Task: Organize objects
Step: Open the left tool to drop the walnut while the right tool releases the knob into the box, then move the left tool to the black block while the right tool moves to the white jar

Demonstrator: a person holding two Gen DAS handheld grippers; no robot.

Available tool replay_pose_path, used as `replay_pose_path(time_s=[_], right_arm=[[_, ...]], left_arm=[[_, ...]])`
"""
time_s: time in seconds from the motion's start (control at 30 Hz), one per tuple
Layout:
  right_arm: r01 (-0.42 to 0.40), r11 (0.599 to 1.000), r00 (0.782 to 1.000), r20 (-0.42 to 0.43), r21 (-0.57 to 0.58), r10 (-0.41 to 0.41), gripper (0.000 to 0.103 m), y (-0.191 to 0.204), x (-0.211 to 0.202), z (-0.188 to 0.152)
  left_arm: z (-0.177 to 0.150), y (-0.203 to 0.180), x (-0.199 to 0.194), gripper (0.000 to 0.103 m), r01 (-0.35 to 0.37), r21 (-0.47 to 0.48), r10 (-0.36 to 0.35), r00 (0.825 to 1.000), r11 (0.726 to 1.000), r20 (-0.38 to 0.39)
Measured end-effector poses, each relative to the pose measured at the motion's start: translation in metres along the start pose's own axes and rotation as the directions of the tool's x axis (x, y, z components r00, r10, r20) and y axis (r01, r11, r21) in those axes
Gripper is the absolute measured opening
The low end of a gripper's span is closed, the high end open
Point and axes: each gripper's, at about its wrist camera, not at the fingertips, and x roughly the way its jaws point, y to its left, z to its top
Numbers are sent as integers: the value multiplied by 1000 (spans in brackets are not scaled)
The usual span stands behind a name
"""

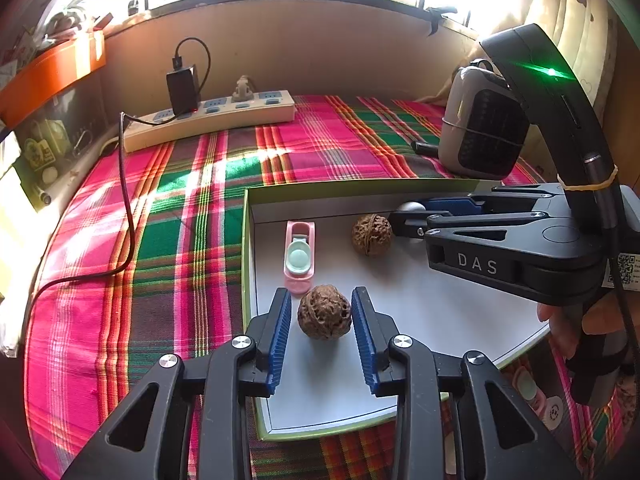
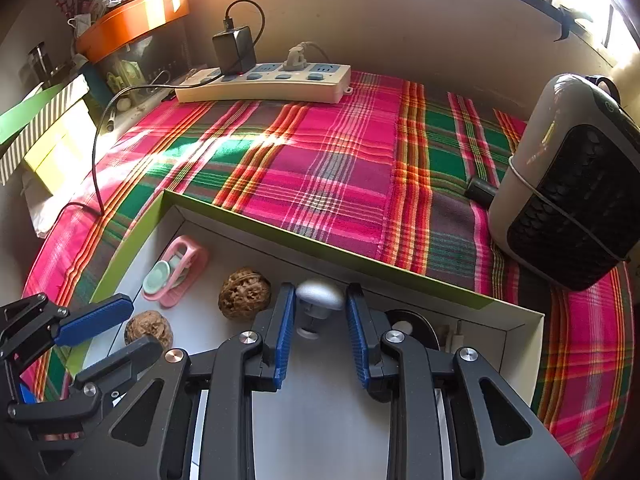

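A white box with a green rim [image 1: 245,248] [image 2: 132,248] lies on the plaid cloth. My left gripper [image 1: 322,320] [image 2: 140,326] stands open around a brown walnut [image 1: 324,312] [image 2: 149,327] that rests on the box floor, with a thin gap at the left pad. My right gripper [image 2: 320,312] [image 1: 404,218] is shut on a small silver-white knob-shaped piece [image 2: 320,295] [image 1: 414,207] by the box's far wall. A second walnut [image 1: 371,234] [image 2: 244,292] and a pink toy toilet with a mint seat [image 1: 299,256] [image 2: 176,270] lie loose in the box.
A power strip [image 1: 208,116] [image 2: 264,84] with a black charger and trailing cable lies at the back. A grey and black heater [image 1: 480,132] [image 2: 568,184] stands at the right. A black round item [image 2: 412,326] sits in the box's right end. Another pink toy [image 1: 528,388] lies outside the box.
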Motion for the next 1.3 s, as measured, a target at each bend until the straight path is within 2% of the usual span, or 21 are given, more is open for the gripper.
replay_pose_path(time_s=[0.13, 0.37, 0.8, 1.3], right_arm=[[0, 1000, 1000, 3, -3, 0, 30, 1, -2, -1], [12, 1000, 999, 30, -3, -12, 41, 2, -12, -3], [9, 1000, 996, 92, 21, -11, 41, -1, -52, -19], [-6, 1000, 990, 142, 30, 1, 41, -3, -94, -57]], left_arm=[[0, 0, 1, 31, 1, 1, -1, 1000, 1000, -2], [-3, -2, -5, 35, 9, -2, -9, 1000, 1000, 3], [-10, -5, -44, 36, -9, -9, 10, 998, 1000, 60], [-29, -12, -73, 36, 26, -12, -25, 996, 1000, 84]])
